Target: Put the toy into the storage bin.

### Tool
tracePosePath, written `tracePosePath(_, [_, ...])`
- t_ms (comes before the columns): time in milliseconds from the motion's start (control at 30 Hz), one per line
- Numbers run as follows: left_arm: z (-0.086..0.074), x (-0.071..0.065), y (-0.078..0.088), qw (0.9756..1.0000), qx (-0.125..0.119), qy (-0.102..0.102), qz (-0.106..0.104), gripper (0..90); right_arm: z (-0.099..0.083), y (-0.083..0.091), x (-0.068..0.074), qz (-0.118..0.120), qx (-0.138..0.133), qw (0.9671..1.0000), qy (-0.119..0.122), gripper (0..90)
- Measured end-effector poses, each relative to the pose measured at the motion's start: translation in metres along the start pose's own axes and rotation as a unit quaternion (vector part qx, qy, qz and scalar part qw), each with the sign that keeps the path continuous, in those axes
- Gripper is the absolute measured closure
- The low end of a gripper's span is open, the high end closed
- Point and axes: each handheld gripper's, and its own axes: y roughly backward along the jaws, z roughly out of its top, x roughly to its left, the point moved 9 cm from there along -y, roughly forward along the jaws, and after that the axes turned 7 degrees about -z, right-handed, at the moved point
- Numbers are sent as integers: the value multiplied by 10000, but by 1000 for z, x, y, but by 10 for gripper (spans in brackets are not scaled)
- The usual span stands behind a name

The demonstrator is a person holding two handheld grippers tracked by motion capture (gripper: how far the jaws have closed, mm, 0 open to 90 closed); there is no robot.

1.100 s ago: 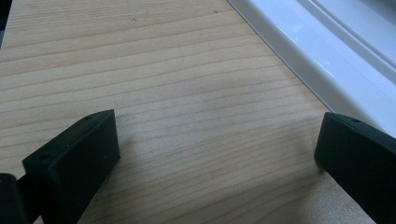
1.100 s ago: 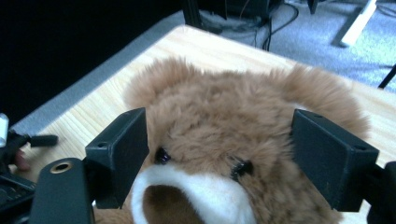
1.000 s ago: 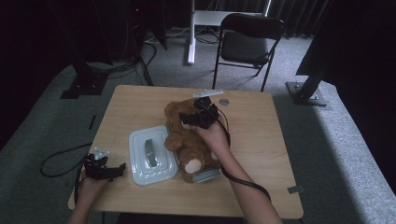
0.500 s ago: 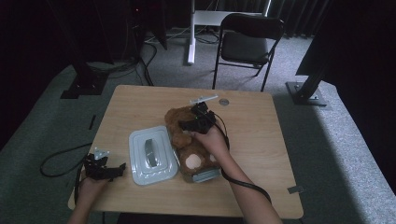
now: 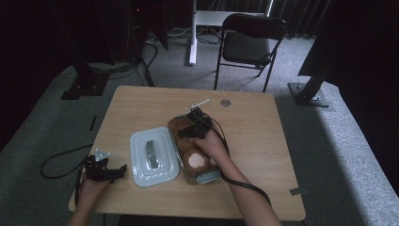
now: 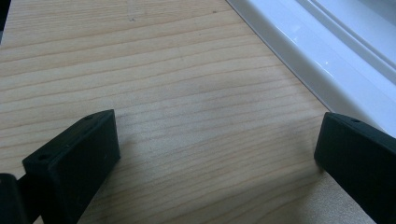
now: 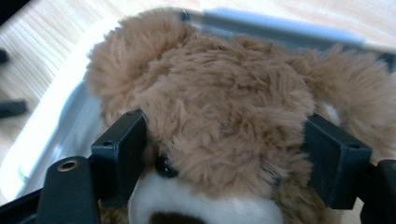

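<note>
My right claw (image 7: 224,154) is clamped on the bear (image 7: 219,107), jaws pressing either side of its head, the eye just inside the left jaw. Under and around the bear sits the box (image 5: 208,177), its pale rim curving past the jaws. My left claw (image 6: 217,154) stands wide with nothing between the jaws, resting low on the table (image 6: 154,70); the lid (image 6: 327,51) lies just beyond its right jaw, between the two claws.
</note>
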Motion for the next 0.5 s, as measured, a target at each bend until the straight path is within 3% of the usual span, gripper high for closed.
tracePosePath(133, [0, 0, 0, 10000, 1, -4, -2, 6, -3, -13, 2, -83, 192, 9998, 27, 211])
tracePosePath(300, [0, 0, 0, 10000, 0, -9, -6, 6, -4, -15, 2, -102, 269, 9996, 44, 210])
tracePosePath(367, [0, 0, 0, 10000, -1, -8, -6, 6, -4, -15, 2, -175, 230, 9995, 111, 201])
tracePosePath(500, [0, 0, 0, 10000, -1, -8, -7, 6, -2, -13, 0, -155, 178, 9997, 22, 164])
